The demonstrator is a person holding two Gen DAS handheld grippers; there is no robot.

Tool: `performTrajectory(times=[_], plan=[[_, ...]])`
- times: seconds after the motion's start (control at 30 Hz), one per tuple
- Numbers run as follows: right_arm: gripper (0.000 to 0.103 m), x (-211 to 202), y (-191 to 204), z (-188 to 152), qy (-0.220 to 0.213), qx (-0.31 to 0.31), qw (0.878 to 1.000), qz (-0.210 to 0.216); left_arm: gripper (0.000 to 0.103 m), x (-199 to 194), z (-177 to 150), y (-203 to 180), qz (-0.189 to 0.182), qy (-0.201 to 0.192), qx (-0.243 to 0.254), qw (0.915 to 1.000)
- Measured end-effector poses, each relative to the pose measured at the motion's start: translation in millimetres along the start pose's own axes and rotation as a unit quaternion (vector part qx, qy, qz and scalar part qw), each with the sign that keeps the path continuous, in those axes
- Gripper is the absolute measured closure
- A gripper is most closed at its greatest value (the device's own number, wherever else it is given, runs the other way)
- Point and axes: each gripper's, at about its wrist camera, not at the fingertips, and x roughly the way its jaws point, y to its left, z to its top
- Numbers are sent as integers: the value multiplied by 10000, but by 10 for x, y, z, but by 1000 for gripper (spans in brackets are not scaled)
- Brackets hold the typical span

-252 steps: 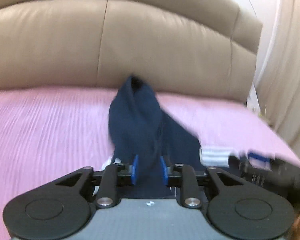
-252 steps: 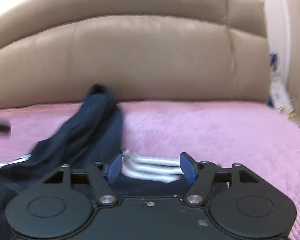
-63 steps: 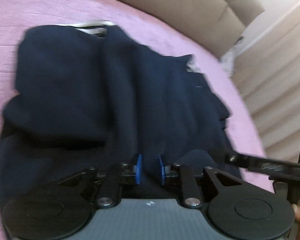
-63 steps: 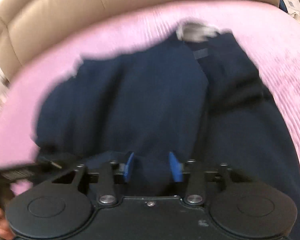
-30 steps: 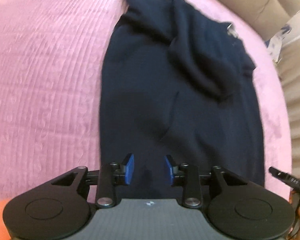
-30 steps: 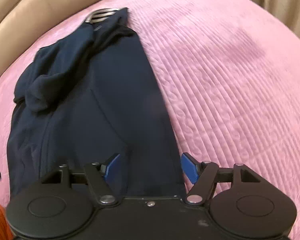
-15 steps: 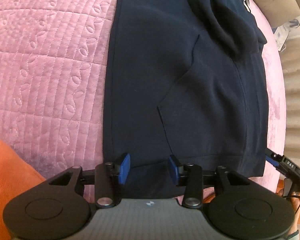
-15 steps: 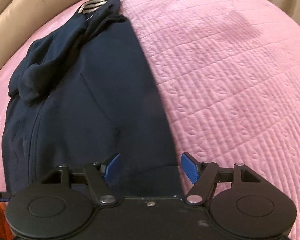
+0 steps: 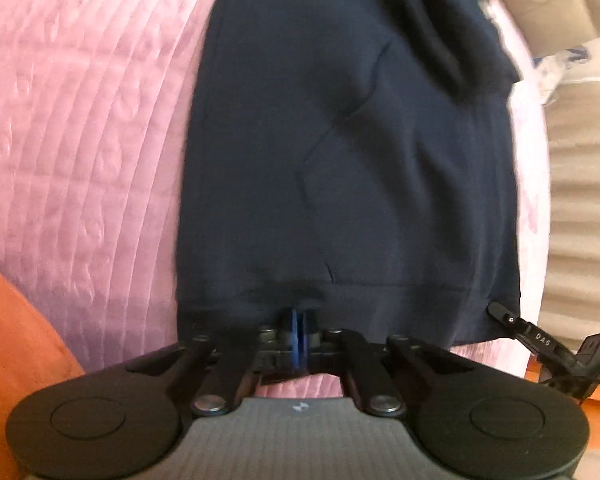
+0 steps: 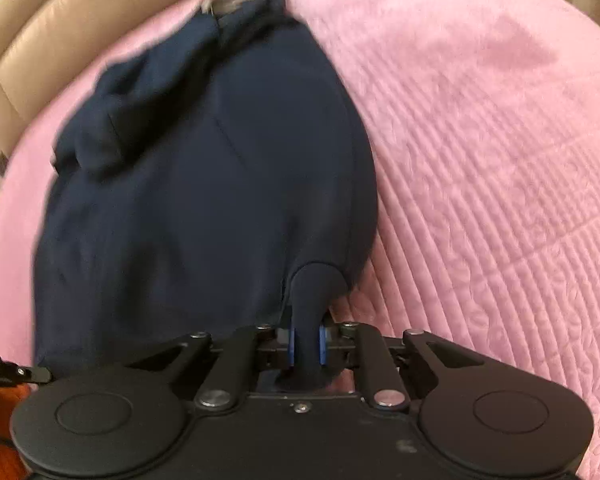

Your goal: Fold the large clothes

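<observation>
A navy hoodie (image 9: pixel 340 140) lies lengthwise on the pink quilted bed, its hem nearest me and its hood and bunched sleeves at the far end. My left gripper (image 9: pixel 299 326) is shut on the hem near its left corner. In the right wrist view the hoodie (image 10: pixel 204 184) fills the middle, and my right gripper (image 10: pixel 306 344) is shut on a pinched fold of the hem at its right corner, which stands lifted off the bed. The right gripper's tip (image 9: pixel 508 318) shows in the left wrist view at the hem's right corner.
The pink bedspread (image 10: pixel 480 140) extends wide to the right of the hoodie and also to its left (image 9: pixel 80 120). A beige leather headboard (image 10: pixel 52 28) runs behind the bed. Orange fabric (image 9: pixel 16 328) sits at the near left edge. Pale curtains (image 9: pixel 584 200) hang at right.
Both grippers, open over the hem half a second ago, have closed on it. The right corner of the hem now rises in a pinched fold.
</observation>
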Motion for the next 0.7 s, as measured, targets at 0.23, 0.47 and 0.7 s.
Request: performTrajectory(times=[0.23,0.47,0.7], plan=[[89,-486,283,673,-809,-7,9945,665,103,-1002,380,-281,-903,-1803,535,9780],[89,-267,718,1269,-732,-367,9942,700,102,-1249,840,-409,-913,-1934,789,9737],[89,-271,477,779,-365,-42,9984,424,69,-271,251,-115,-423,-364,81,9984]])
